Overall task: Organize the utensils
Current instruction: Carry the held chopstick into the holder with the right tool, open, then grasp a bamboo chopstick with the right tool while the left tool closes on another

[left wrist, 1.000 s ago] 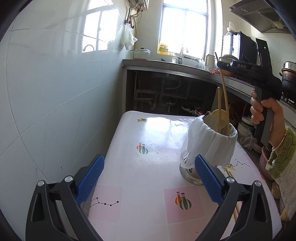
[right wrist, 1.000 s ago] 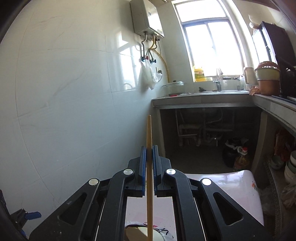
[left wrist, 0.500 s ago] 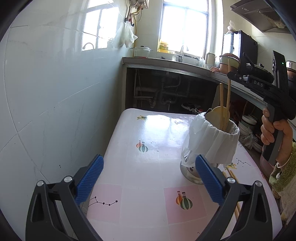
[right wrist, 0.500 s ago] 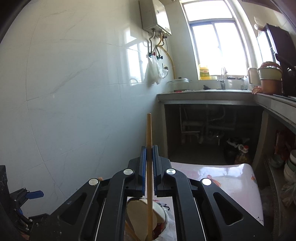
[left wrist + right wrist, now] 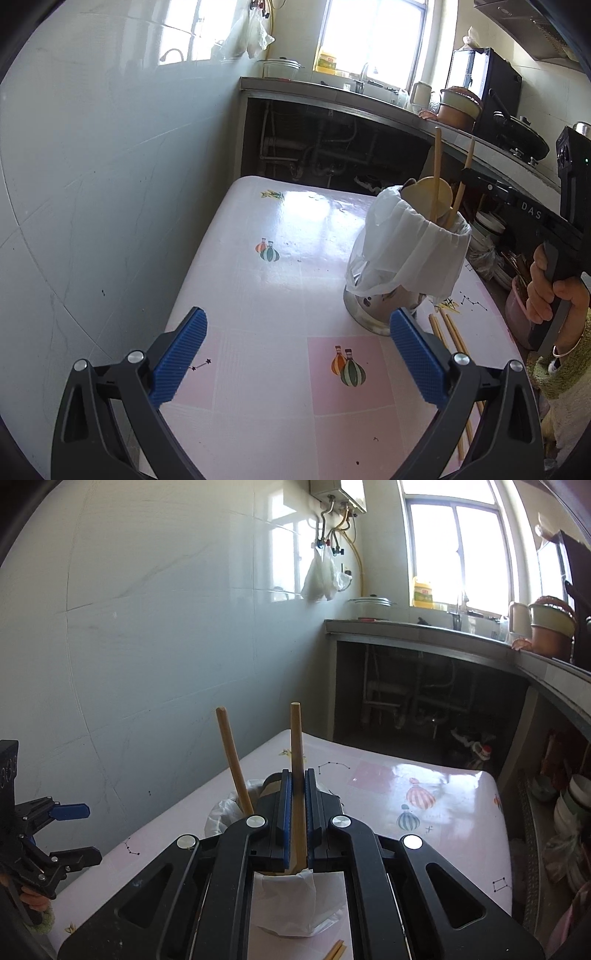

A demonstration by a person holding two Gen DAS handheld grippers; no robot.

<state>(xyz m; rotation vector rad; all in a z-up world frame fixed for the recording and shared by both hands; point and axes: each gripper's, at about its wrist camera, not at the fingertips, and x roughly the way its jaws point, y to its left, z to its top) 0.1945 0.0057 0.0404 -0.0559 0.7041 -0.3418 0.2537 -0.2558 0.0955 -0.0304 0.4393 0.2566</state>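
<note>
Over the bag-lined holder (image 5: 406, 258), right gripper (image 5: 295, 812) pinches a chopstick (image 5: 296, 760) with its tip inside; another stick and a wooden spoon (image 5: 428, 194) are done. Chopsticks beside the holder (image 5: 448, 336) remain. Left gripper (image 5: 299, 365) spread, empty.

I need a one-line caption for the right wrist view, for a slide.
Right claw shut on a chopstick above the bag-lined utensil holder, where another chopstick stands.
</note>
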